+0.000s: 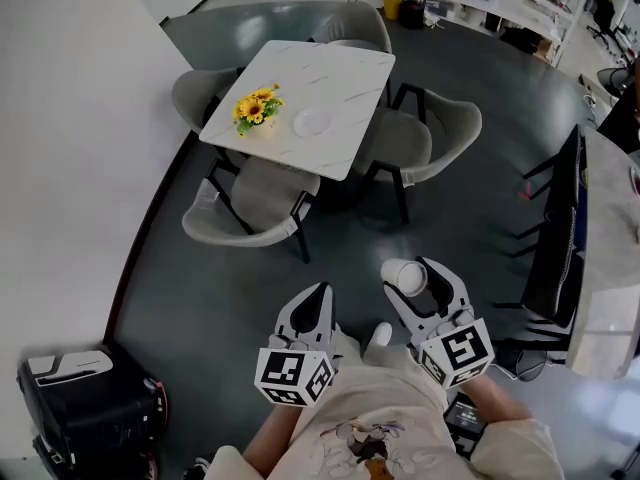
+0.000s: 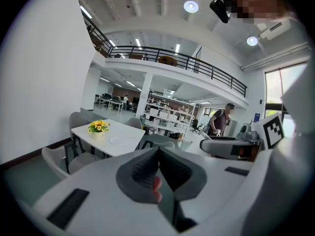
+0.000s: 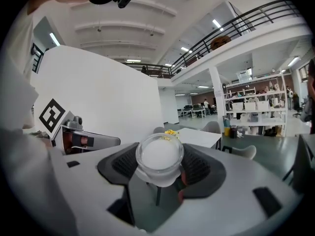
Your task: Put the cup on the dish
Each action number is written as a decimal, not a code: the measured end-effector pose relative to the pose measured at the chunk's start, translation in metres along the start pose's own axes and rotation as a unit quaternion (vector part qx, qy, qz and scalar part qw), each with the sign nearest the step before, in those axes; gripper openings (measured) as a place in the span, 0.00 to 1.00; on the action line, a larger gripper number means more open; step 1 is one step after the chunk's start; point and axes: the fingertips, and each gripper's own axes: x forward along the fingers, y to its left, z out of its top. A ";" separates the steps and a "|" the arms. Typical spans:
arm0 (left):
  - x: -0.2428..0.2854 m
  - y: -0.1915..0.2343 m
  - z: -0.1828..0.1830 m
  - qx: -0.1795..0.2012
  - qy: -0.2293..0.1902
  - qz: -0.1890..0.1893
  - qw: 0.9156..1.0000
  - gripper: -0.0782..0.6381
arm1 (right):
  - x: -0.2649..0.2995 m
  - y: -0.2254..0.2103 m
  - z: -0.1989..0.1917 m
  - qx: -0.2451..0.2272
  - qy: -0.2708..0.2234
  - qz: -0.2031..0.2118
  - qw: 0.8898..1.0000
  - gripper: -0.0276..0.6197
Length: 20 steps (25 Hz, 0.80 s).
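Observation:
A small clear glass cup (image 1: 405,277) is clamped between the jaws of my right gripper (image 1: 412,278), held in the air well short of the table. In the right gripper view the cup (image 3: 159,159) fills the gap of the right gripper (image 3: 160,168), its mouth facing the camera. The clear dish (image 1: 313,122) lies on the white marble table (image 1: 340,88), far ahead. My left gripper (image 1: 316,302) is shut with nothing in it; its pads meet in the left gripper view (image 2: 158,168). The dish (image 2: 116,140) shows faintly on the table there.
A pot of yellow flowers (image 1: 256,109) stands on the table left of the dish. Grey chairs (image 1: 250,208) ring the table, one nearest me. A black case (image 1: 85,393) sits on the floor at left. A dark rack (image 1: 560,238) and a pale counter (image 1: 610,268) stand at right.

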 end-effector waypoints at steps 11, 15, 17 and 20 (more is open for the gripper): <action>0.011 0.009 -0.001 -0.002 0.004 0.013 1.000 0.11 | 0.019 -0.007 -0.003 0.015 0.005 0.017 1.000 0.46; 0.035 0.028 0.005 -0.007 0.006 0.007 1.000 0.11 | 0.045 -0.016 -0.002 0.008 0.017 0.012 1.000 0.46; 0.049 0.039 0.011 -0.011 0.007 0.002 1.000 0.11 | 0.061 -0.020 0.003 0.002 0.018 0.011 1.000 0.46; 0.074 0.057 0.023 -0.012 0.009 -0.008 1.000 0.11 | 0.090 -0.027 0.011 -0.006 0.021 0.007 1.000 0.46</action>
